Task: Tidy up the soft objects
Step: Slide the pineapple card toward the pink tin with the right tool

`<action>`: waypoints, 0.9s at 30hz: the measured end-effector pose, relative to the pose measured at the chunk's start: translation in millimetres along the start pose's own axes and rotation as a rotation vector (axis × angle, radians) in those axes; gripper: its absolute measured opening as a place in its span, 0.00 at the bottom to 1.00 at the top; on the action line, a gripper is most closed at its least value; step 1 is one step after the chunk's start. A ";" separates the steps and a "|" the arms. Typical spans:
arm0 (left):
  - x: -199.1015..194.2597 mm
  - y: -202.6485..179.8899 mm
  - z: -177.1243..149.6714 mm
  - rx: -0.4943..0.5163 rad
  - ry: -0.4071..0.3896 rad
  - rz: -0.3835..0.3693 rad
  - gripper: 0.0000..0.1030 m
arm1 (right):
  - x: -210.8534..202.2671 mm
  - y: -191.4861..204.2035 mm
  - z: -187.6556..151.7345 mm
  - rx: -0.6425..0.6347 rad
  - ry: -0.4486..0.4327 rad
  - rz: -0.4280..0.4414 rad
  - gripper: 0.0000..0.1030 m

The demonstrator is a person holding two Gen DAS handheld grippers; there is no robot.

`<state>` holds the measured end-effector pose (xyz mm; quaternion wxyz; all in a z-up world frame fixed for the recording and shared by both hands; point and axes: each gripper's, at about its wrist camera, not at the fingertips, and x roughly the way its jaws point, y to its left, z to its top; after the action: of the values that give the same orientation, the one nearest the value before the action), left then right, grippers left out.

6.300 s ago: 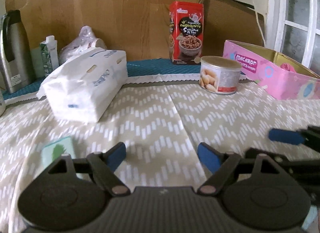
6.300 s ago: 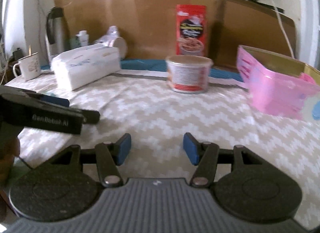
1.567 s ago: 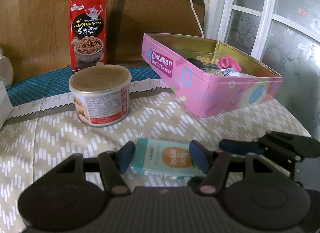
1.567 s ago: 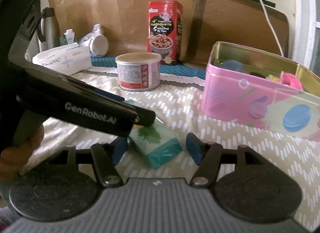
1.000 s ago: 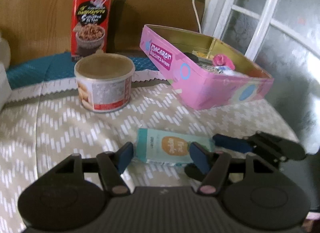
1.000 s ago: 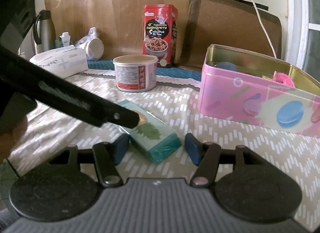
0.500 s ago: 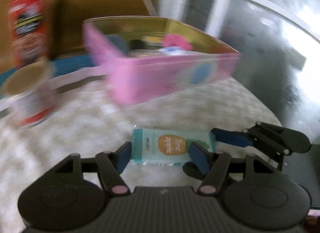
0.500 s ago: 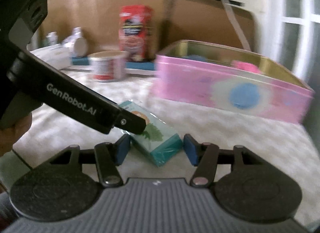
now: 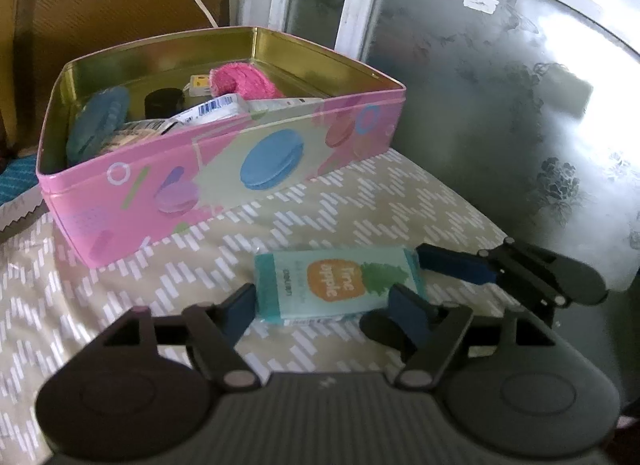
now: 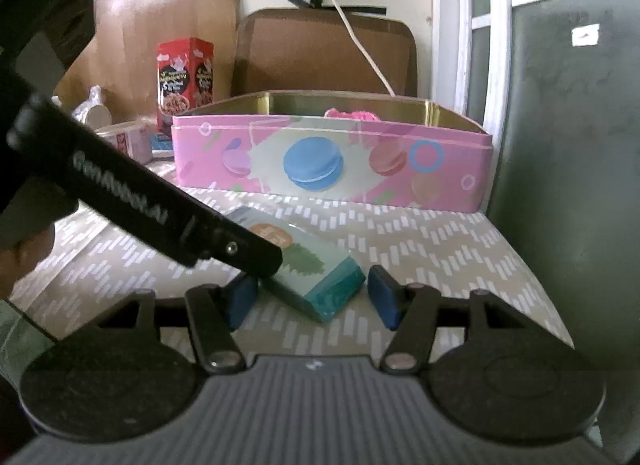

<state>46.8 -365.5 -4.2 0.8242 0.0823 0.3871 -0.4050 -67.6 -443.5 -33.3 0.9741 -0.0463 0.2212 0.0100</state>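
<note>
A teal pocket tissue pack [image 9: 336, 285] with a pineapple print hovers just over the chevron cloth, in front of the pink macaron tin [image 9: 224, 169]. My left gripper [image 9: 324, 309] spans the pack lengthwise. Its jaws are opening, with the pack between them and the pads close beside its ends. My right gripper [image 10: 310, 301] comes in from the right across the pack's [image 10: 320, 273] width; its jaws are easing open slightly, but the pads look pressed on the sides. One of the left gripper's fingers [image 10: 248, 253] lies over the pack. The open tin [image 10: 332, 161] holds a pink fluffy item and other things.
Frosted window glass [image 9: 520, 105] and the table's right edge lie just right of the pack. A red snack box [image 10: 184, 81], a round can [image 10: 128, 141] and a brown chair back [image 10: 324, 53] stand behind and left of the tin. A hand [image 10: 28, 257] holds the left gripper.
Both grippers have swept right with the pack, up to the tin's front. The can and red box have left the left wrist view. The left fingers stand a little wider.
</note>
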 end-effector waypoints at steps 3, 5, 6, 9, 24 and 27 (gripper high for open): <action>-0.7 2.7 1.1 -0.014 0.005 -0.011 0.74 | -1.7 -2.7 -2.6 0.001 -0.025 0.007 0.62; 2.2 1.0 2.5 -0.006 0.004 -0.007 0.74 | -1.5 -3.4 -3.0 -0.005 -0.034 0.011 0.61; 3.0 -2.9 1.9 0.014 0.006 0.008 0.73 | -1.4 -4.7 -3.7 -0.005 -0.038 0.011 0.58; -1.9 -7.3 2.1 0.010 0.009 0.012 0.70 | -5.0 -2.1 -3.9 0.007 -0.035 -0.006 0.53; -32.2 29.8 36.7 -0.075 -0.033 -0.065 0.54 | -9.6 -22.2 39.1 0.000 -0.079 0.081 0.52; -15.1 34.3 31.7 -0.142 0.025 -0.115 0.57 | -5.4 -29.5 23.2 0.053 -0.014 0.056 0.59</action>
<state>84.3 -348.0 22.2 0.7984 0.0063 0.4290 -0.4224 -61.4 -470.7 -7.6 0.9759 -0.0139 0.2157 0.0318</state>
